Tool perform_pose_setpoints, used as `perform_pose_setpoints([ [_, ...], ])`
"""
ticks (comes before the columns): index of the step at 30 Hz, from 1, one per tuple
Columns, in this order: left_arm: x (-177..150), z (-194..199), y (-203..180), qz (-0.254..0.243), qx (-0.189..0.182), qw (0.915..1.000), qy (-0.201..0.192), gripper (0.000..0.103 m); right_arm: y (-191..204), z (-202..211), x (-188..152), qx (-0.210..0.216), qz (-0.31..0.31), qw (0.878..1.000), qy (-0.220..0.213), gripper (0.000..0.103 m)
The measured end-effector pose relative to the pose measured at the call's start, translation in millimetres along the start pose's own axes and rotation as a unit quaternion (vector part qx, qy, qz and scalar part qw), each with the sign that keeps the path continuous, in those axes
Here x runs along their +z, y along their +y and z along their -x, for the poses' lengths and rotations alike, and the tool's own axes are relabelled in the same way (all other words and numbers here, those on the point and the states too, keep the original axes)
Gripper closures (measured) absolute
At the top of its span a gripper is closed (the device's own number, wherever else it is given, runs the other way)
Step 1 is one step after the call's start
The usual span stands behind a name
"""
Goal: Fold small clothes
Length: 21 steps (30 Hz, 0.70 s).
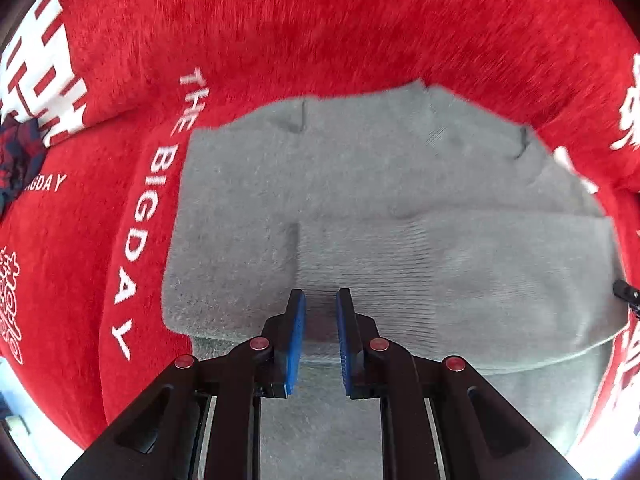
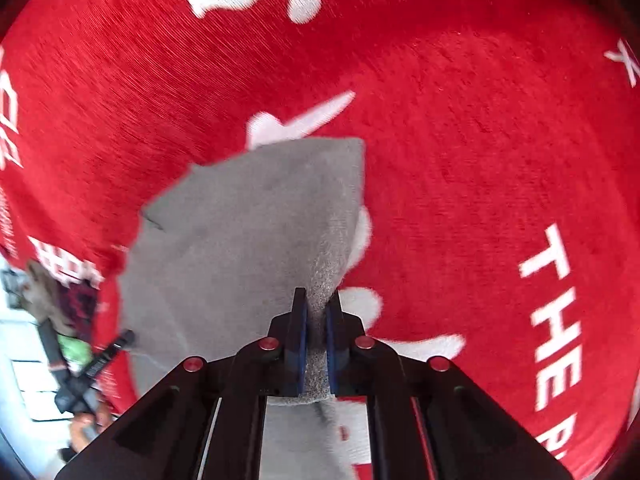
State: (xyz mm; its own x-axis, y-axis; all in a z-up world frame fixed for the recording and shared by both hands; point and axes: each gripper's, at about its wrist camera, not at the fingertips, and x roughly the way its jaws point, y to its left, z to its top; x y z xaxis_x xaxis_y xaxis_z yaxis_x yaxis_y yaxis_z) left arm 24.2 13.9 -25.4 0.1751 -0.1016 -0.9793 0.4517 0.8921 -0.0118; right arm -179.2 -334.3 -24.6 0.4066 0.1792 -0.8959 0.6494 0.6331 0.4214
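The red cloth [image 1: 320, 32] carries white print. In the left wrist view a line along a fold reads "THE BIGDAY" [image 1: 156, 208], and further left a shorter line shows "BIGDAY" [image 1: 46, 182], its start hidden. Large white characters near the left and right edges are cut off and cannot be read. In the right wrist view "THE" [image 2: 556, 320] stands at the right, followed by a partly cropped letter.

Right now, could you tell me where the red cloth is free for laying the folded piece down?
The red cloth lies bare right of the grey garment, up to the white lettering. In the left view there is also room beyond its far edge. The left edge, by a dark patterned item, is crowded.
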Motion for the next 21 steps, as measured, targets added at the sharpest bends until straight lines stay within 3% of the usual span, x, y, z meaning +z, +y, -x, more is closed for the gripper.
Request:
perform_pose_setpoints([
  [4, -2.2, 4.3, 5.2, -0.005, -0.001, 1.0000, -0.003, 0.086, -5.1, 1.7, -6.2, -0.011, -0.001, 1.000, -0.009, 0.093],
  [7, -5.5, 7.6, 9.5, -0.007, 0.001, 1.0000, 0.003, 0.086, -6.2, 10.6, -12.5, -0.036, -0.015, 0.999, -0.012, 0.085],
  [11, -11.9, 17.2, 13.0, -0.006, 0.006, 0.9999, 0.010, 0.086, -3.0, 25.3, -23.0, -0.049, -0.024, 0.998, -0.018, 0.085],
  [19, -30.6, 26.2, 12.9, -0.011, 0.009, 0.9991, 0.039, 0.086, 13.9, 38.3, -54.2, -0.033, -0.037, 0.999, -0.001, 0.085],
  [20, -33.1, 27.7, 13.1, -0.011, 0.012, 0.9991, 0.039, 0.074, 18.3, 38.9, -58.9, -0.032, -0.032, 0.999, 0.002, 0.084],
  [21, -35.1, 29.1, 13.4, -0.011, 0.014, 0.9991, 0.038, 0.028, 22.5, 38.7, -62.0, -0.030, -0.028, 0.999, 0.005, 0.084],
])
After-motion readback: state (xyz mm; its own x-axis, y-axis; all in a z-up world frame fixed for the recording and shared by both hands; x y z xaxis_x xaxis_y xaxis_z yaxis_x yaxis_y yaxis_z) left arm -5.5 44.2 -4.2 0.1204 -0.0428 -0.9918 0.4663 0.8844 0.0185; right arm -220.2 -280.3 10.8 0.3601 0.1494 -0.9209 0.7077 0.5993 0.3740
